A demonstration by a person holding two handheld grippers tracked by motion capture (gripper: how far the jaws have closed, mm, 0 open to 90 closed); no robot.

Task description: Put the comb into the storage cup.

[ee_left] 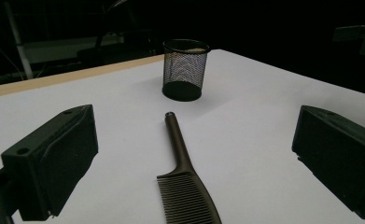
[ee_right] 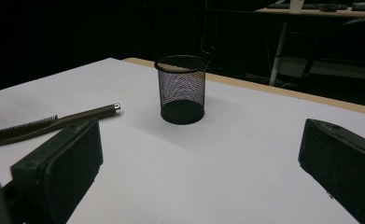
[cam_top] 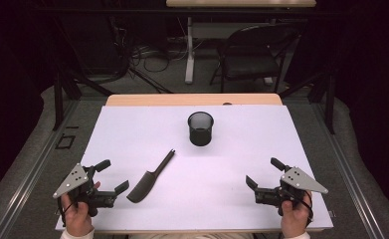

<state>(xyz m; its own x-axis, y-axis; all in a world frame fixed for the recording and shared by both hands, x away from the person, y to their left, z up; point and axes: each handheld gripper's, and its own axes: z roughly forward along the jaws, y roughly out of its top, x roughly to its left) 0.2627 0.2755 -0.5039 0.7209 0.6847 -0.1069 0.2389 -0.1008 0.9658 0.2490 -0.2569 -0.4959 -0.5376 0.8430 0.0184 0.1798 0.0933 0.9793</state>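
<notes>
Comb (cam_top: 149,178): dark, lying flat on the white table (cam_top: 261,144), left of centre, toothed end toward the near edge, handle angled toward the mesh cup (cam_top: 200,128). Cup: upright, mid-table toward the far edge, well apart from the comb, bare surface all round. Left gripper (cam_top: 112,175): near the front left corner, jaws wide, nothing between them; one jaw tip just beside the comb's toothed end. Right gripper (cam_top: 261,172): near the front right corner, jaws wide, nothing held; open table between it and the comb.
</notes>
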